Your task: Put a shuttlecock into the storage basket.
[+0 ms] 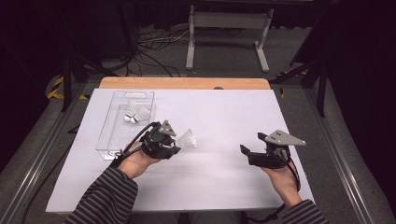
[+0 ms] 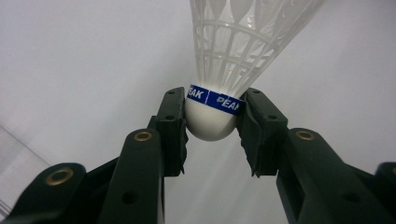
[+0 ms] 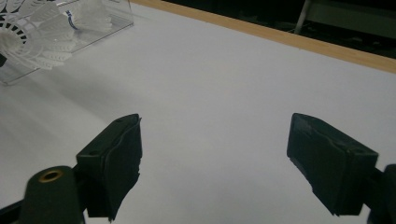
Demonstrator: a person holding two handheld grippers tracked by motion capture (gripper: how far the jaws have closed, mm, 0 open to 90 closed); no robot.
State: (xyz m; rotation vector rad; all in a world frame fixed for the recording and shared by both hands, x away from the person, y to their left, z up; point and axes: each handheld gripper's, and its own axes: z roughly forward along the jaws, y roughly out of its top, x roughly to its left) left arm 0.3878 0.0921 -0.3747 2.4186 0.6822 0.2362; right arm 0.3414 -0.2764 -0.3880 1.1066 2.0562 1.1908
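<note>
A white plastic shuttlecock with a blue band around its cork is pinched at the cork by my left gripper. Seen from above, that gripper sits just right of a clear tray, and the shuttlecock's skirt points right. My right gripper stands open over bare white board with nothing between its jaws. In the high view it is at the right of the board, pointing left.
A clear plastic tray lies at the left of the white board with more shuttlecocks at its far end. The tray also appears at the upper left of the right gripper view. A wooden table edge runs behind the board.
</note>
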